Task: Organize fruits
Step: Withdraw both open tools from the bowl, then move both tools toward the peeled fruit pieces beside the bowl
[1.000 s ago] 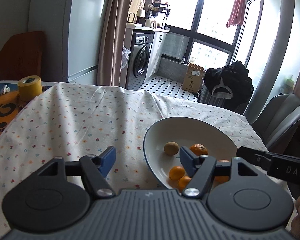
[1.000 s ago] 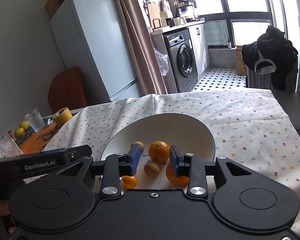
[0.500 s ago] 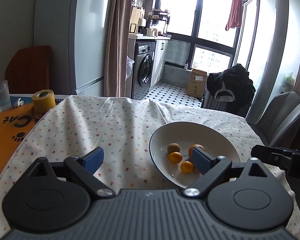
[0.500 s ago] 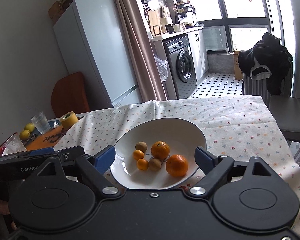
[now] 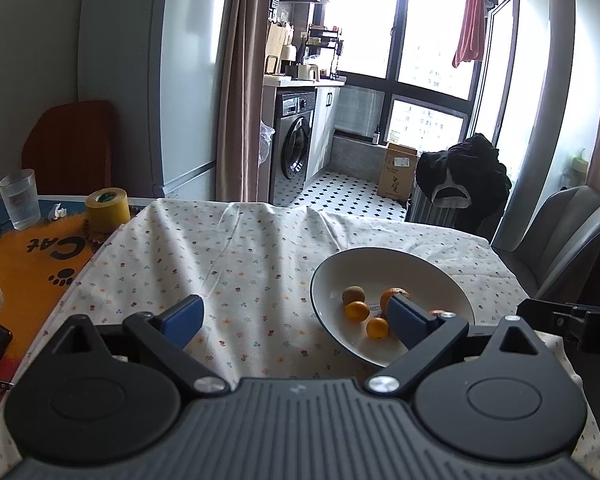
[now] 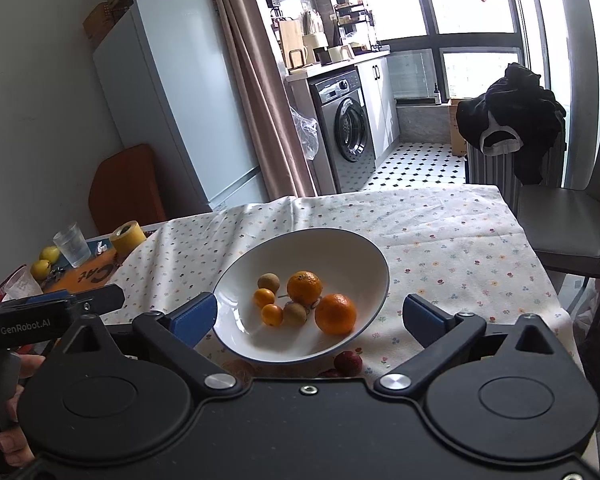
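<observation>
Now we hold both grippers wide open and empty above the desk point(image 6: 460, 240), well back from the white bowl point(image 6: 340, 240). A second ago the right gripper point(image 6: 310, 314) had its jaws close around the fruit down in the bowl; since then the jaws have spread and we have pulled up and away, and the left gripper point(image 5: 296, 316) has opened and lifted too. So the last piece looks delivered. In the right wrist view the bowl holds two oranges point(image 6: 335, 314), two kumquats point(image 6: 264, 297) and two brownish fruits point(image 6: 269, 282), clustered at the centre and toward 6 o'clock. One reddish fruit, perhaps a lychee point(image 6: 347, 362), lies on the cloth just outside the rim at 6 o'clock, with something else half hidden beside it. We judge that this stray is next, and the right gripper sits nearer to it.
</observation>
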Demonstrator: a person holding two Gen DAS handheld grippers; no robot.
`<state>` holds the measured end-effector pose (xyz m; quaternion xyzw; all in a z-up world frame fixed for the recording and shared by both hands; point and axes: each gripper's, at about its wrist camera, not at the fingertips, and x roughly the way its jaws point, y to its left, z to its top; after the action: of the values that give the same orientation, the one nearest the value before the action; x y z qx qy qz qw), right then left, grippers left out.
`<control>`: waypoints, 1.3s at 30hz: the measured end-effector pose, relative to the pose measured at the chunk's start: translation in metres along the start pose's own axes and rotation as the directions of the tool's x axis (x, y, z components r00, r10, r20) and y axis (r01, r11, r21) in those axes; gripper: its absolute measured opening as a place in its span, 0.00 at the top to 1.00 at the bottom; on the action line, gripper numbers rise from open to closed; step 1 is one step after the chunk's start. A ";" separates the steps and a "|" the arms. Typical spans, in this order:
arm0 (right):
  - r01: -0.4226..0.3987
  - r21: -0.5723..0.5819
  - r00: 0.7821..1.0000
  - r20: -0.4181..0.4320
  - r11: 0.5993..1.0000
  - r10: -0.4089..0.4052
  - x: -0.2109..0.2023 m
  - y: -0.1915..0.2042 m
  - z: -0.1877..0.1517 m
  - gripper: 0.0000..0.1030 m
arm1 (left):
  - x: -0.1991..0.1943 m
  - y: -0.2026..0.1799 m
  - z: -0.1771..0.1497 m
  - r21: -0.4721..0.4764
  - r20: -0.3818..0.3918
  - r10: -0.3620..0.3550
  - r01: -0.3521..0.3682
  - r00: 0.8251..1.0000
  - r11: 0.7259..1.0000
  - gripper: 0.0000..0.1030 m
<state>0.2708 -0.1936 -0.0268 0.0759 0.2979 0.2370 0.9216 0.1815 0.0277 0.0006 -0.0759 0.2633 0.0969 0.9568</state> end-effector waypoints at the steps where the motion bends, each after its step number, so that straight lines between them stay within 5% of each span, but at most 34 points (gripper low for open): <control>1: 0.003 0.000 1.000 0.001 1.000 -0.003 -0.002 -0.001 0.000 0.01 | -0.001 0.001 0.000 -0.006 -0.004 0.001 -0.001 1.000 1.000 0.06; 20: -0.024 -0.028 1.000 0.006 0.999 0.024 -0.022 -0.009 -0.021 0.00 | -0.008 0.008 -0.033 0.030 -0.078 0.005 -0.003 0.997 1.000 0.06; 39: -0.114 -0.078 0.990 -0.095 0.990 0.107 0.018 -0.016 -0.050 0.05 | 0.026 -0.004 -0.057 0.023 -0.130 -0.010 0.013 0.991 1.000 0.06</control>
<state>0.2602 -0.1991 -0.0808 0.0433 0.3244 0.3032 0.8949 0.1767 0.0161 -0.0608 -0.0723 0.3259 0.0831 0.9390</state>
